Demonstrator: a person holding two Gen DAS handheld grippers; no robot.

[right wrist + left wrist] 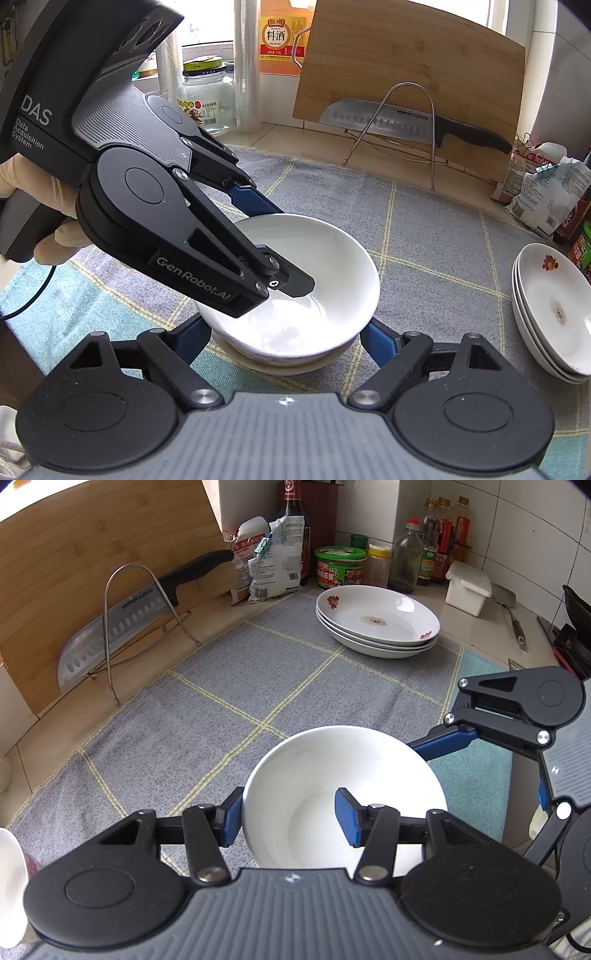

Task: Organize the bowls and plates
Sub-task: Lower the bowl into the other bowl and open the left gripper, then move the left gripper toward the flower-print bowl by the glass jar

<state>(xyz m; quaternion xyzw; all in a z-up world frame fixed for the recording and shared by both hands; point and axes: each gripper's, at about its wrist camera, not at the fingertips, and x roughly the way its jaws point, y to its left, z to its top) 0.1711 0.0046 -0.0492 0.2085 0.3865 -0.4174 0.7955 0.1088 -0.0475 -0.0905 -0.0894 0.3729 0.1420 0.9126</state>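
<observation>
A white bowl (pixel 332 771) (pixel 325 258) sits on another bowl (pixel 288 363) on the grey checked cloth (pixel 207 716). My left gripper (pixel 290 818) straddles the top bowl's near rim, one pad outside and one inside, with a wide gap between the pads. It also shows in the right wrist view (pixel 277 251), reaching in from the left. My right gripper (pixel 286 345) is open, its fingers on either side of the lower bowl, and its finger (pixel 439 740) reaches under the bowl's right side. A stack of three flowered plates (pixel 376 618) (pixel 554 310) stands beyond.
A bamboo cutting board (pixel 74 572) leans at the back with a cleaver (pixel 122 627) in a wire rack (pixel 122 602). Sauce bottles (pixel 432 546), jars and bags line the tiled wall. A white lidded box (pixel 467 587) and a spatula (pixel 513 616) lie right. A white dish edge (pixel 9 882) shows lower left.
</observation>
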